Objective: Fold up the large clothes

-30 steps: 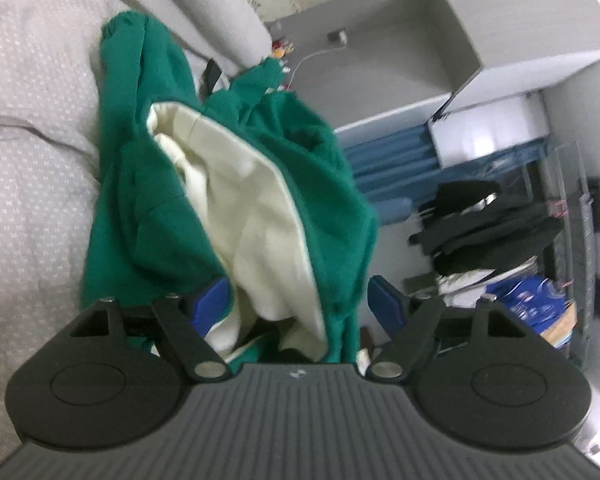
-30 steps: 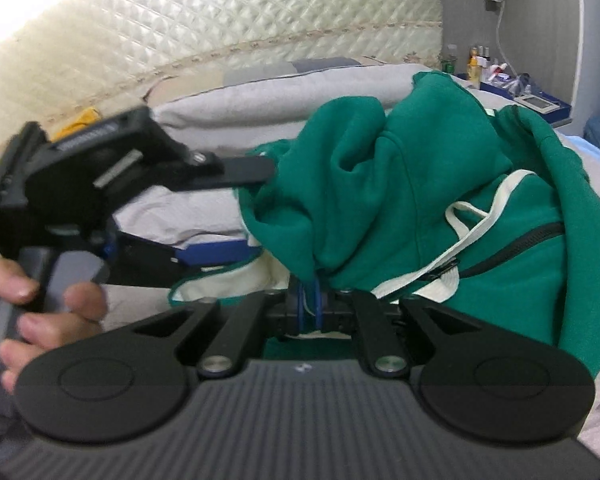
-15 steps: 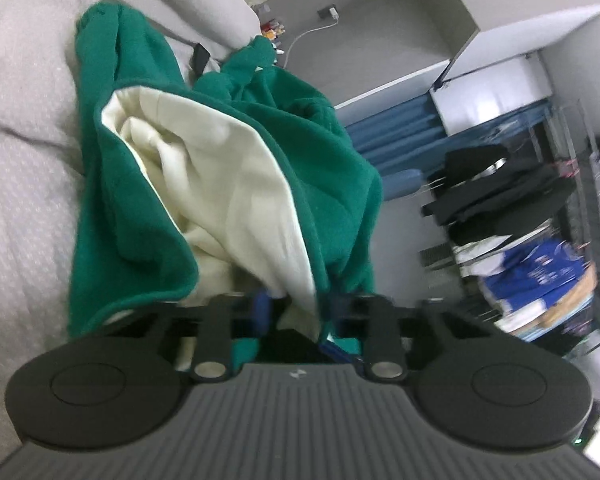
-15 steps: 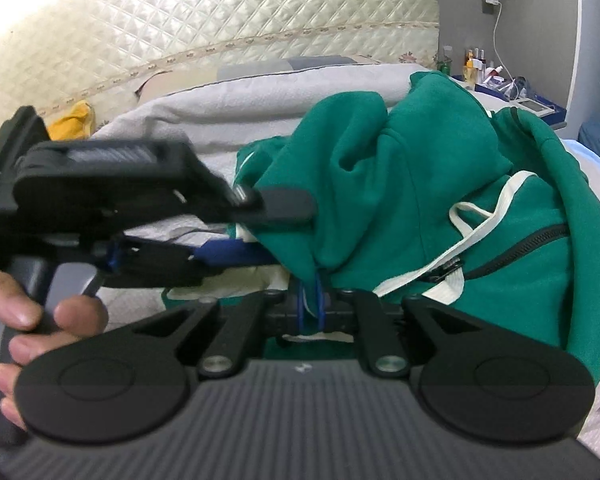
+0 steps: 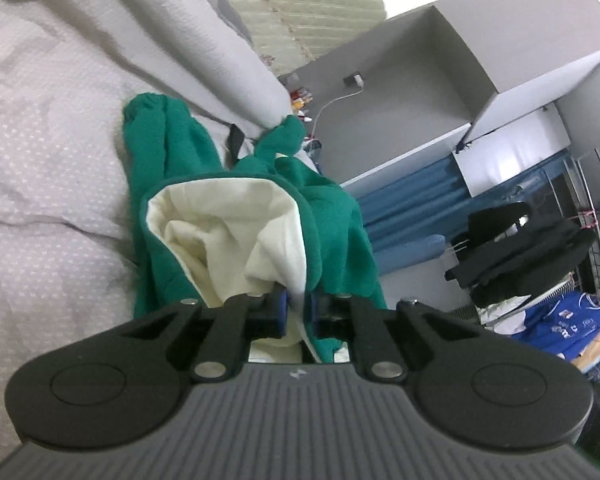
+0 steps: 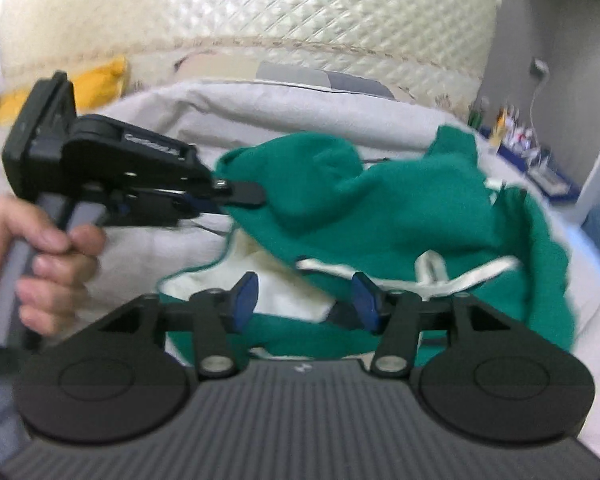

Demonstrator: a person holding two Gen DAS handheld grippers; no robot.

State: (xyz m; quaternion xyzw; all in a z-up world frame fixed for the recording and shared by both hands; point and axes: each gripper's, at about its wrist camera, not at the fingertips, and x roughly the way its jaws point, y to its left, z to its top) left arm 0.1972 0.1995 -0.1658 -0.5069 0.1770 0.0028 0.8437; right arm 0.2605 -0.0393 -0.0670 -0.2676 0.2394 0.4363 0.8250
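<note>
A: Where is the garment?

B: The green hooded jacket [image 5: 336, 224] lies crumpled on the grey dotted bedspread [image 5: 48, 168], its cream lining [image 5: 228, 232] turned up and facing the left wrist camera. A cream drawstring [image 6: 464, 272] and a dark zipper run across its front in the right wrist view.

A: And the left gripper [image 5: 299, 314]?

B: Its 2 blue pads are closing, and they pinch the jacket's edge where green fabric meets cream lining. The cloth passes straight between them. In the right wrist view the same tool sits at the left, a hand [image 6: 40, 256] wrapped around its grey handle, the tip biting into the green fabric.

A: The right gripper [image 6: 306, 300]?

B: Its jaws are opening. The 2 blue pads stand apart, with green and cream cloth lying in the gap, neither pad pressing on it. That picture is blurred.

A: Anything else around?

B: A quilted cream headboard [image 6: 284, 12] behind the bed, a grey cabinet [image 5: 480, 80], small bottles [image 6: 512, 128] on a bedside stand, and dark clothes [image 5: 516, 248] on a rack.
</note>
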